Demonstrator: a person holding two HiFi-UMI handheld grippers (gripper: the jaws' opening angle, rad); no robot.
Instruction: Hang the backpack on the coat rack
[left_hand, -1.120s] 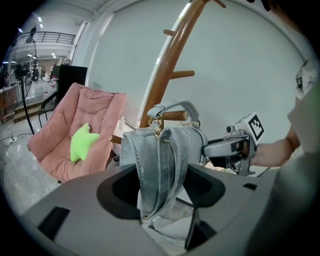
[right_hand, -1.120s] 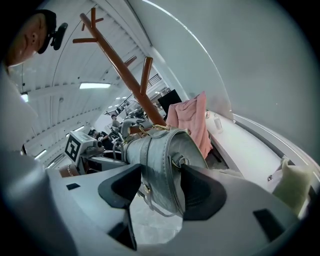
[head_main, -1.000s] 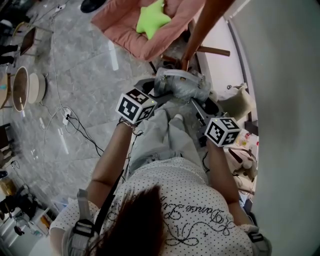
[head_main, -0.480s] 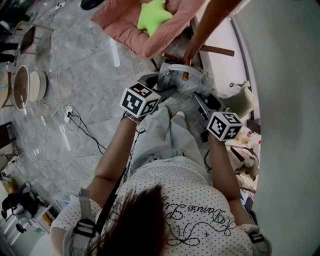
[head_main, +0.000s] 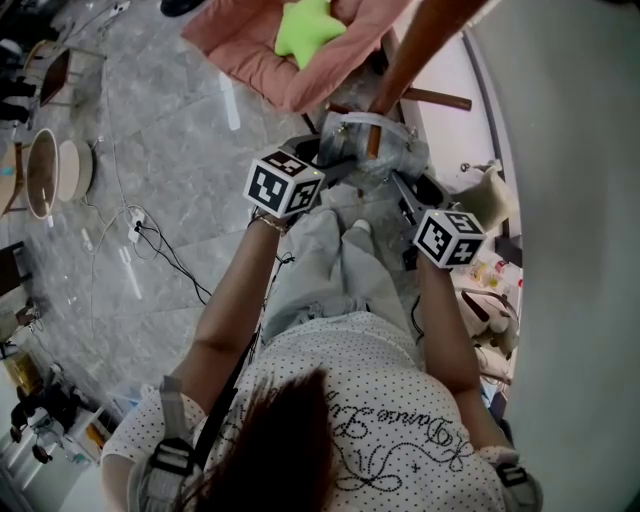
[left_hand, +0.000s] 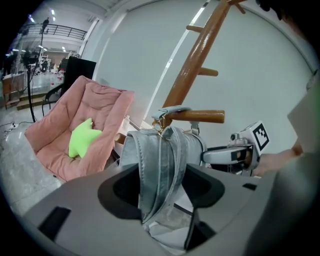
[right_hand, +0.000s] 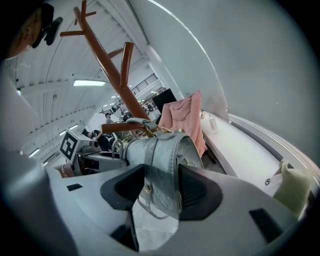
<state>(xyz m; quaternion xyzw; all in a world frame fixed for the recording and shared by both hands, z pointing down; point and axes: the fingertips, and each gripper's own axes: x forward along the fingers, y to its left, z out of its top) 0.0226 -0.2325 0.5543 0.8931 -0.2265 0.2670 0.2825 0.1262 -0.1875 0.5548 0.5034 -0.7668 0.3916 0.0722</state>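
Observation:
A grey backpack (head_main: 372, 160) hangs at the brown coat rack (head_main: 420, 45), its top loop (left_hand: 170, 110) lying over a horizontal peg (left_hand: 197, 116). My left gripper (head_main: 335, 168) holds the bag's left side, with a grey strap (left_hand: 162, 165) filling the gap between its jaws. My right gripper (head_main: 405, 192) is on the right side. Its jaws are closing, with a strap of the backpack (right_hand: 160, 160) between them and against both pads. The peg (right_hand: 122, 127) and loop also show in the right gripper view, with the left gripper (right_hand: 80, 145) beyond them.
A pink folding chair (head_main: 250, 50) with a green star cushion (head_main: 305, 30) stands just left of the rack. A white wall (head_main: 570, 250) runs along the right, with a cream bag (head_main: 482, 205) at its foot. Cables (head_main: 150, 250) and round bowls (head_main: 45, 175) lie on the floor at left.
Both grippers have moved forward toward the rack, carrying the backpack with them. The bag now sits closer under the peg.

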